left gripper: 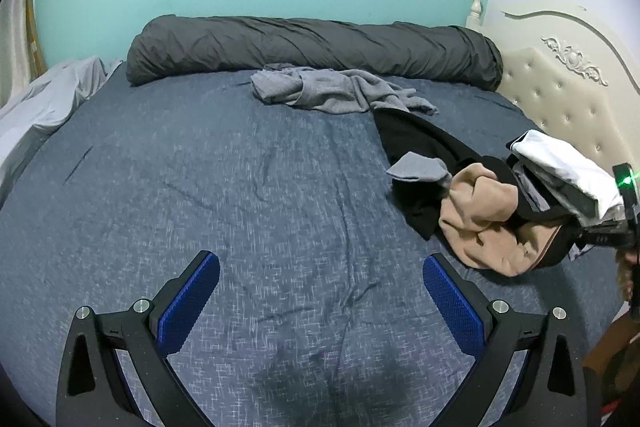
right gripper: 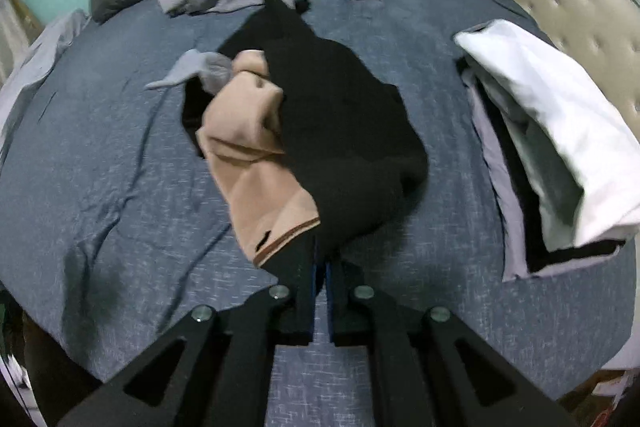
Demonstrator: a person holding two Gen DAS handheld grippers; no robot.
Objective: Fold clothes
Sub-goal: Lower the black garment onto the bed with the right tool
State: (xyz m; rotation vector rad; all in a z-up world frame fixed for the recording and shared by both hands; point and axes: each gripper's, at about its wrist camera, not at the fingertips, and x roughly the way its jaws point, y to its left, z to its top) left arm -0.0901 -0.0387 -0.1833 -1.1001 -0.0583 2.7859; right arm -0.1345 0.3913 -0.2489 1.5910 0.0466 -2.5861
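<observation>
A black garment (right gripper: 340, 115) lies crumpled on the blue bed sheet (right gripper: 120, 167), with a tan garment (right gripper: 256, 155) tangled against its left side. My right gripper (right gripper: 321, 251) is shut on the near edge of the black garment. A small grey piece (right gripper: 200, 69) lies at the tan garment's far end. In the left wrist view the same black garment (left gripper: 416, 143) and tan garment (left gripper: 476, 215) sit to the right. My left gripper (left gripper: 320, 291) hovers open over bare sheet, nothing between its blue pads (left gripper: 188, 307).
A crumpled grey garment (left gripper: 340, 91) lies near the rolled dark grey duvet (left gripper: 312, 47) at the far side. A stack of folded clothes with a white top (right gripper: 556, 131) sits at the right beside the cream tufted headboard (left gripper: 560, 95). Pale bedding (left gripper: 40, 103) hangs at left.
</observation>
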